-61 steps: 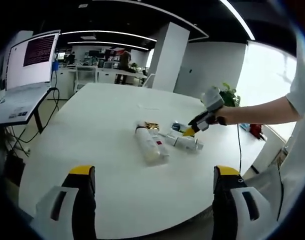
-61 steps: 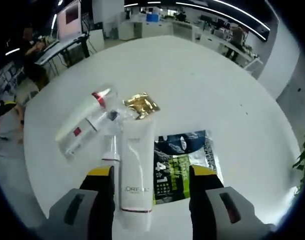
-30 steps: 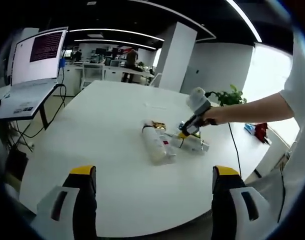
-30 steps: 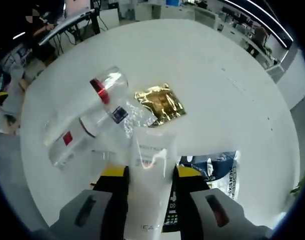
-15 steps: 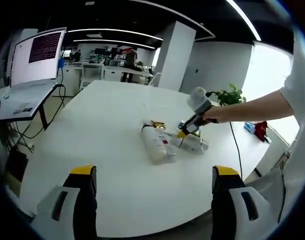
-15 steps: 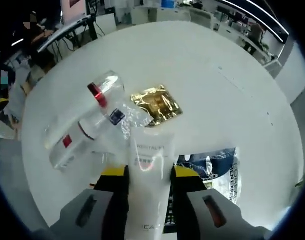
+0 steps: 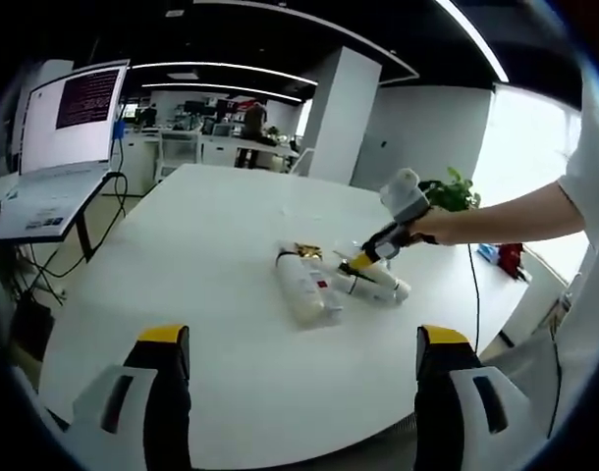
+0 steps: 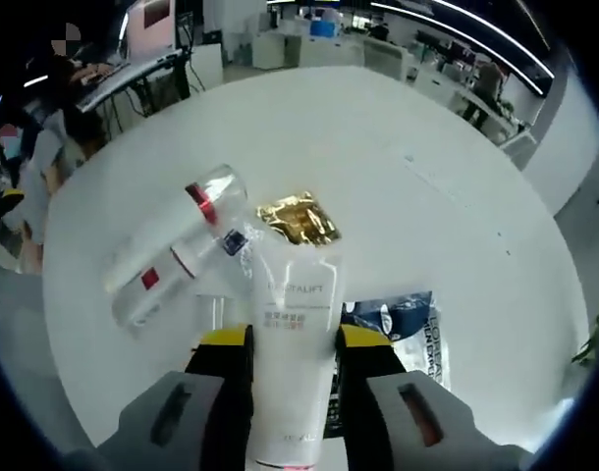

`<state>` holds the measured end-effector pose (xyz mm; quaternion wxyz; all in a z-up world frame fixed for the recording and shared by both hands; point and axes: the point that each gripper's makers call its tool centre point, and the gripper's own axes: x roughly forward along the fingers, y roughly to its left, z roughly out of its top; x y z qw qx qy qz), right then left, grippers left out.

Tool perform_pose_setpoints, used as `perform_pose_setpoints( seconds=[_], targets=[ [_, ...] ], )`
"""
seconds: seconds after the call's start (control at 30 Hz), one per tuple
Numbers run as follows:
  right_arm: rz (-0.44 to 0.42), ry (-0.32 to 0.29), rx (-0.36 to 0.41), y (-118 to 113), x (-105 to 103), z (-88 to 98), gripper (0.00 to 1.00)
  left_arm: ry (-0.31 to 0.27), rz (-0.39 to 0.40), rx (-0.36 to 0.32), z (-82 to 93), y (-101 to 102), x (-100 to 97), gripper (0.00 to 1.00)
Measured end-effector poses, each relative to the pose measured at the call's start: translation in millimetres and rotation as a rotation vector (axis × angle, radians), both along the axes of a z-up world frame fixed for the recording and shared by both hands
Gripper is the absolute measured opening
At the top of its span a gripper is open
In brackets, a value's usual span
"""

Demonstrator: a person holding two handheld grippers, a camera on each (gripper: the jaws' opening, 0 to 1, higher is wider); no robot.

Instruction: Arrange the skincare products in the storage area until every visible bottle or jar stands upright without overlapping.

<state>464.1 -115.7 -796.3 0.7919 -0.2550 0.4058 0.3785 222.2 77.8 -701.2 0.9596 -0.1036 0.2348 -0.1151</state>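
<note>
My right gripper (image 8: 295,343) is shut on a white tube (image 8: 298,324) that points away from me, its crimped end near a gold sachet (image 8: 298,218). Two clear bottles with red caps (image 8: 172,250) lie on their sides to the left of the tube. A dark blue and green sachet pack (image 8: 408,324) lies flat on the right. In the left gripper view, my left gripper (image 7: 301,343) hangs open over the table's near edge, well short of the lying bottles (image 7: 301,283). The right gripper (image 7: 370,257) holds the white tube (image 7: 376,285) just beyond them.
The round white table (image 7: 182,245) carries all the products near its middle. A screen on a stand (image 7: 69,108) with hanging cables is at the left, beyond the table's edge. A person's arm (image 7: 496,221) reaches in from the right. A potted plant (image 7: 449,191) stands behind.
The right jaws stood wide open around the white tube two seconds ago and have shut on it. The tube's far end has since moved closer to the gold sachet. My left gripper stays open.
</note>
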Motion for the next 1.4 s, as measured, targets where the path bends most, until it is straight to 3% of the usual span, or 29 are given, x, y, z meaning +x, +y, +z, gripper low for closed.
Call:
perform_pose_setpoints(
  seconds=[0.37,0.67,0.83,1.1,1.4],
  targets=[
    [-0.114,-0.161,0.115,-27.4,-14.4,46.0,0.32,-0.015,-0.050,0.026,1.3,-7.4,-1.0,0.88],
    [-0.188,-0.252,0.193,-51.5,-47.0,65.8,0.31,-0.024,-0.109,0.059,1.6,-17.4,-3.5,0.87],
    [-0.226,-0.304,0.227,-63.8,-66.1,82.1,0.31,-0.031,-0.113,0.030,3.1,-18.8,-3.1,0.86],
    [-0.234,-0.354,0.272,-71.7,-92.9,93.2,0.31,-0.032,-0.194,0.065,3.8,-37.7,-7.9,0.86],
    [-0.279,-0.386,0.303,-69.8,-128.9,96.4,0.31,-0.032,-0.238,0.067,5.1,-42.4,-8.8,0.86]
  ],
)
